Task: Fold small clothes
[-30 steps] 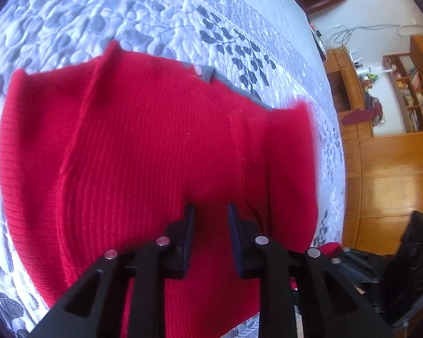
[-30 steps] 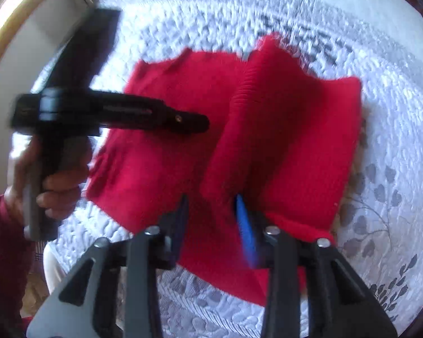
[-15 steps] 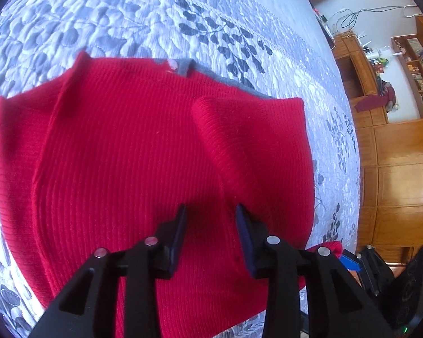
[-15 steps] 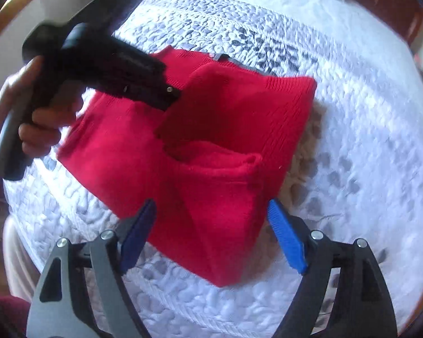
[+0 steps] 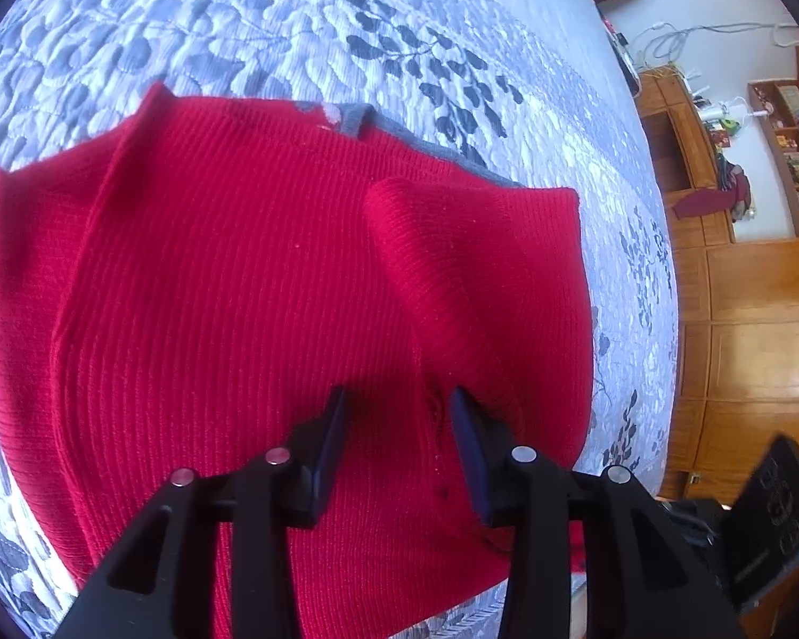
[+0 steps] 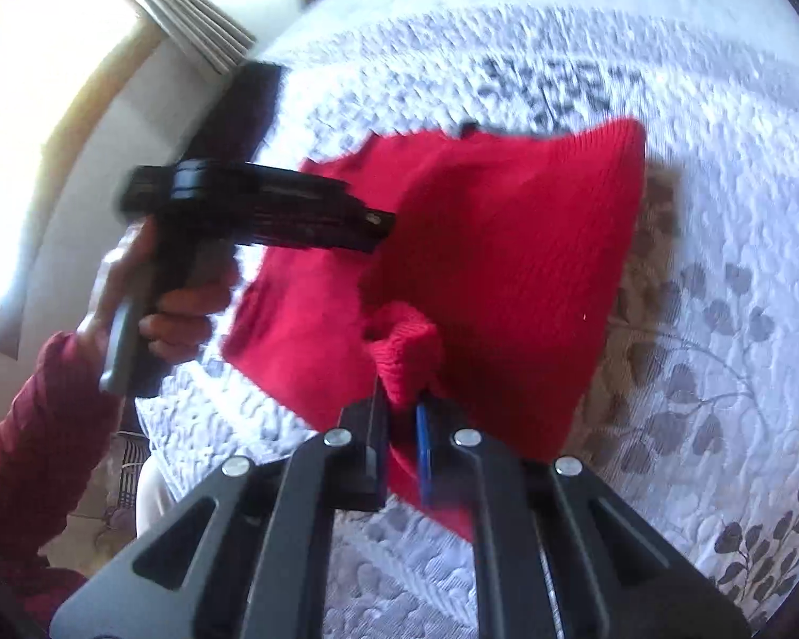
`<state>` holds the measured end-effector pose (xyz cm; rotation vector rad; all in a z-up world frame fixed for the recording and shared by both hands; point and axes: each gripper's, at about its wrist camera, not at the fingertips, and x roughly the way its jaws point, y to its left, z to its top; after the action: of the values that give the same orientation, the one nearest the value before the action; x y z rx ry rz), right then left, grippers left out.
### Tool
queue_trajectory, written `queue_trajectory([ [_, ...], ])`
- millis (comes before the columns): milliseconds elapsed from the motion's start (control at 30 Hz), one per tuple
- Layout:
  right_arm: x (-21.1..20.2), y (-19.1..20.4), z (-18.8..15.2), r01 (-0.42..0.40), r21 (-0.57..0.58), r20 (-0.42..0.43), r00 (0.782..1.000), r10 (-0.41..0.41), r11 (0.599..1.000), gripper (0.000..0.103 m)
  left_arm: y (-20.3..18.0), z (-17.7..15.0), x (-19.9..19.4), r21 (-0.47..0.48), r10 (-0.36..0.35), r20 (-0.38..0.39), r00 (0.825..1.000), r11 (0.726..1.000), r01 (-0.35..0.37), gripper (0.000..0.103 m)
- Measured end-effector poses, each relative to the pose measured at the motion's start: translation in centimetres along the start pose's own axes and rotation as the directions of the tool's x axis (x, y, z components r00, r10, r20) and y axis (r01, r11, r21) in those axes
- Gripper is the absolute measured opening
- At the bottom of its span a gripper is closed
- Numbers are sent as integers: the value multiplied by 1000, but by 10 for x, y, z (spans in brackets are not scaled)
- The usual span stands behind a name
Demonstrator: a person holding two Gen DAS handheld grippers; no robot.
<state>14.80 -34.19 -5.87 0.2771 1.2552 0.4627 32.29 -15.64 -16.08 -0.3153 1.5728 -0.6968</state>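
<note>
A red ribbed knit sweater (image 5: 239, 277) with a grey collar lies on the quilted bedspread (image 5: 303, 26). One sleeve (image 5: 431, 266) is folded over its body. My left gripper (image 5: 397, 415) is open just above the sweater, holding nothing. In the right wrist view my right gripper (image 6: 399, 426) is shut on a bunched red cuff (image 6: 405, 351) of the sweater (image 6: 506, 266) and lifts it off the bed. The left gripper's body (image 6: 261, 202) shows there, held in a hand above the sweater's left part.
The bedspread (image 6: 692, 160) is white with grey leaf prints. Wooden cabinets and shelves (image 5: 745, 319) stand past the bed's right edge. A window with a curtain (image 6: 80, 53) is at the left. The person's red-sleeved arm (image 6: 32, 426) is at lower left.
My right gripper was open over the folded sleeve half a second ago and has now shut on the cuff. My left gripper has opened a little wider and stayed above the sweater.
</note>
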Motion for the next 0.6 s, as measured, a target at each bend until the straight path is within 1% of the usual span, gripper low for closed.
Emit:
queue_trajectory([
  [67, -13, 5, -1, -11, -13, 29, 1000, 11, 1000, 7, -2, 2, 2, -19, -2, -6, 1000, 1000, 2, 41],
  [133, -21, 11, -1, -14, -37, 47, 999, 16, 999, 7, -5, 4, 4, -41, -32, -19, 999, 999, 31, 41],
  [233, -27, 22, -6, 10, -92, 45, 999, -6, 996, 7, -10, 9, 10, -81, -83, -31, 996, 993, 80, 41],
  [333, -28, 24, -9, 13, -103, 43, 999, -9, 995, 7, -18, 15, 17, -109, -125, -30, 992, 987, 121, 42],
  [367, -29, 24, -10, 22, -104, 47, 999, -18, 994, 7, -19, 16, 19, -124, -136, -27, 990, 984, 131, 43],
  [400, -29, 22, -10, 32, -103, 52, 998, -27, 994, 7, -20, 18, 20, -144, -147, -21, 989, 979, 142, 44],
  [500, -29, 20, -13, 20, -94, 52, 999, -15, 995, 7, -19, 16, 18, -171, -160, 5, 987, 972, 158, 45],
  [600, -23, 22, -14, 25, -98, 39, 999, -21, 995, 7, -10, 7, 7, -187, -176, 42, 983, 965, 181, 47],
])
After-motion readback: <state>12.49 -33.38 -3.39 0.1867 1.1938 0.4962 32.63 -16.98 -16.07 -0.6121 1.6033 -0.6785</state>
